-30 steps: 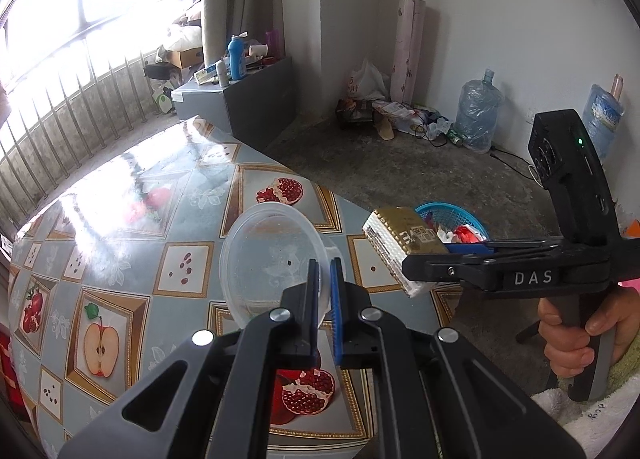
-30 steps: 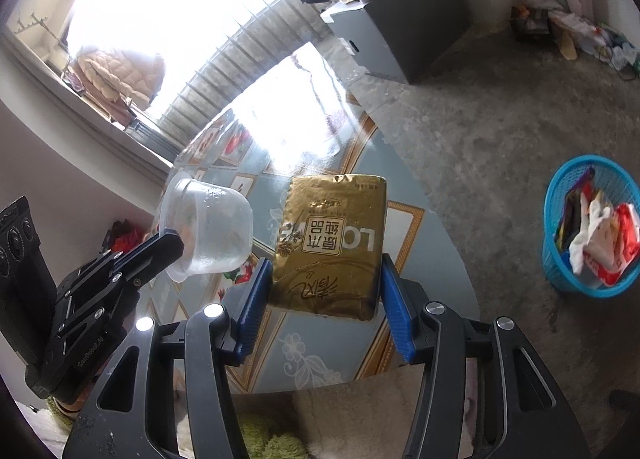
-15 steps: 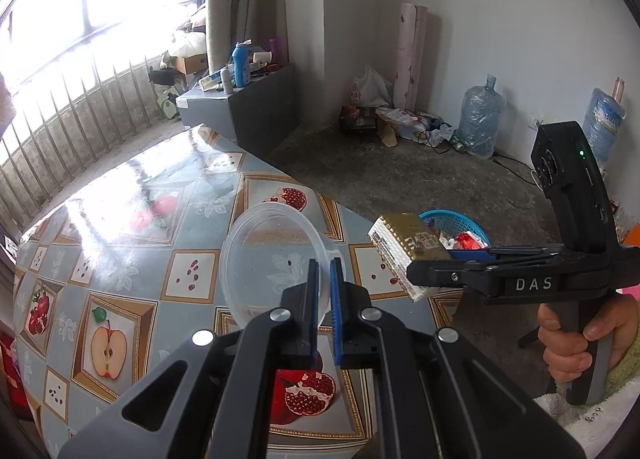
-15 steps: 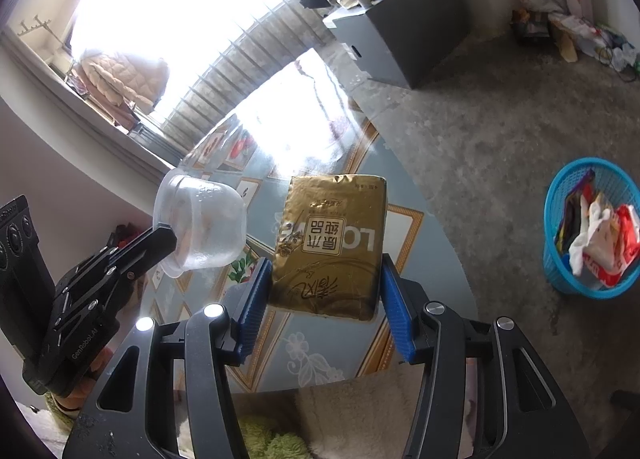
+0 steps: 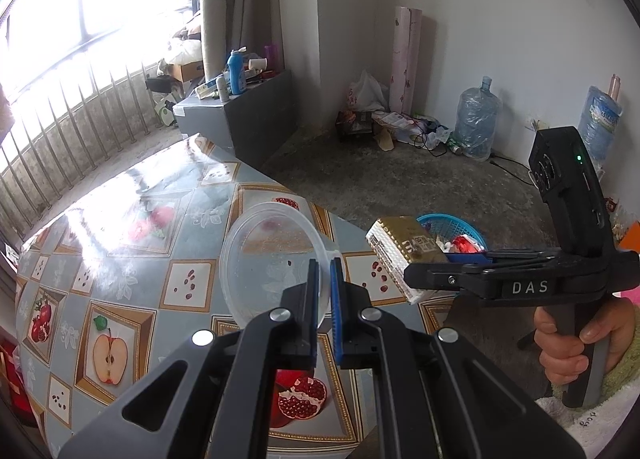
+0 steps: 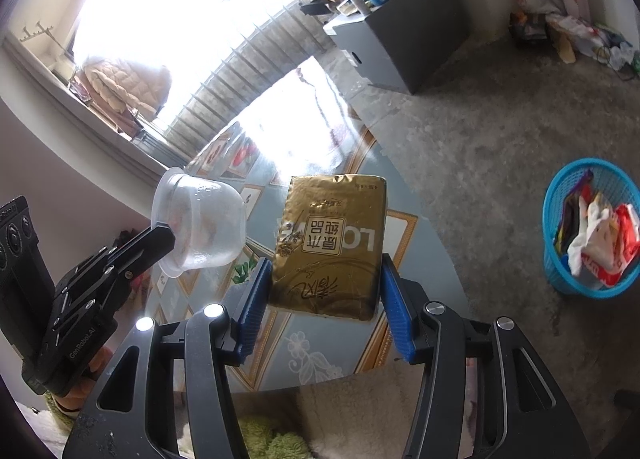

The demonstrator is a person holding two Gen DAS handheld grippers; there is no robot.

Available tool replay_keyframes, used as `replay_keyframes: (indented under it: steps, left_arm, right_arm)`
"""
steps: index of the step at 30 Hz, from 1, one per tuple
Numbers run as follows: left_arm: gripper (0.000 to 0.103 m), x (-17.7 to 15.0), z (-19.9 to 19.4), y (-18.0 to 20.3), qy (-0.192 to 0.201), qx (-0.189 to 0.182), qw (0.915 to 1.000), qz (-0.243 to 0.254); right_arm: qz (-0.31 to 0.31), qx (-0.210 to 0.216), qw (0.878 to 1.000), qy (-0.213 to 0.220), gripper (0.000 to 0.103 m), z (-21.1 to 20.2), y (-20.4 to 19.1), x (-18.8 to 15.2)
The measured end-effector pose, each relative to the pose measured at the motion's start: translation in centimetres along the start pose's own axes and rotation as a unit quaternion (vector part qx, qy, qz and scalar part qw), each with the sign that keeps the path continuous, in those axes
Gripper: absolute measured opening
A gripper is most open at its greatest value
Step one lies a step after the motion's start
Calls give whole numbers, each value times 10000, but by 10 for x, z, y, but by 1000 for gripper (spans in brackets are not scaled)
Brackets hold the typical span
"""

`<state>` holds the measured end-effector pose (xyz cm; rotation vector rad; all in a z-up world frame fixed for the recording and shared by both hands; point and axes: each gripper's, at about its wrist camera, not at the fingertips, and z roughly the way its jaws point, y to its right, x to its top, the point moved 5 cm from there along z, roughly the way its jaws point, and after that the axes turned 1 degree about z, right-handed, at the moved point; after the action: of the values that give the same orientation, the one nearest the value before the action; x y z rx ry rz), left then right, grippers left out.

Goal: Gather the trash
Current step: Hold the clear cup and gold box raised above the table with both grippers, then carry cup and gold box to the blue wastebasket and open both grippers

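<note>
Left wrist view: left claw point(image 5: 325, 291) pinched on the rim of a clear round plastic tub point(image 5: 276, 255), held up over the fruit-patterned counter point(image 5: 120, 259)

Right wrist view: right claw point(image 6: 324, 307) clamped on a gold foil tissue pack point(image 6: 330, 247), held in the air; blue plastic basket point(image 6: 560, 275) on the floor already part-filled. Both items judged picked, neither yet binned

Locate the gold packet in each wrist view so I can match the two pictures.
Left wrist view: the gold packet sits right of centre, edge-on, clamped in the right claw.
Right wrist view: the packet fills the centre, face-on, between the blue pads.
Shared landmark: the blue basket on the floor, right of the packet in both.
</note>
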<state>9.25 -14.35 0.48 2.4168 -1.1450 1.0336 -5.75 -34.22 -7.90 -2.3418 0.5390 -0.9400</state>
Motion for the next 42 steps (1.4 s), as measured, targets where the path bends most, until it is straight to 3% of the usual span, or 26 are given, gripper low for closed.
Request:
replay_keyframes:
  steps: [10, 16, 19, 23, 27, 32, 35, 37, 38, 39, 42]
  left_arm:
    - [5, 26, 1, 35, 107, -264, 9990, 358]
    - [5, 63, 22, 79, 61, -997, 9935, 538]
    - [5, 88, 46, 102, -86, -1446, 9883, 487]
    - [5, 110, 100, 140, -605, -2213, 9731, 197]
    - [5, 110, 158, 180, -1234, -2654, 9562, -88]
    - [5, 97, 222, 227, -1858, -2674, 9455, 69]
    - [5, 95, 249, 247, -1954, -2626, 9446, 253]
    - [17, 92, 272, 256, -2041, -2649, 9421, 267]
    - [38, 87, 283, 258, -2153, -2629, 9402, 230]
    - [46, 83, 294, 260, -2258, -2549, 9400, 192]
    - [46, 71, 310, 259, -2500, -2407, 9377, 160]
  right_arm:
    - [268, -10, 9988, 402, 50, -29, 23, 5]
    - [576, -524, 9928, 913, 50, -74, 72, 19]
    - [850, -998, 9839, 1219, 50, -104, 113, 25]
    - [1452, -1579, 9680, 1301, 50, -129, 179, 25]
    - [1915, -1873, 9569, 1121, 50, -126, 229, 17]
    - [2445, -1796, 9490, 864, 51, -104, 276, 17]
    - [2622, -1690, 9466, 818, 52, -93, 296, 25]
    - [2715, -1589, 9456, 826, 55, -85, 307, 30]
    - [2750, -1515, 9463, 778, 57, -76, 316, 34]
    - [2818, -1497, 9453, 681, 59, -67, 326, 35]
    - [2919, -1785, 9390, 342, 59, -49, 347, 31]
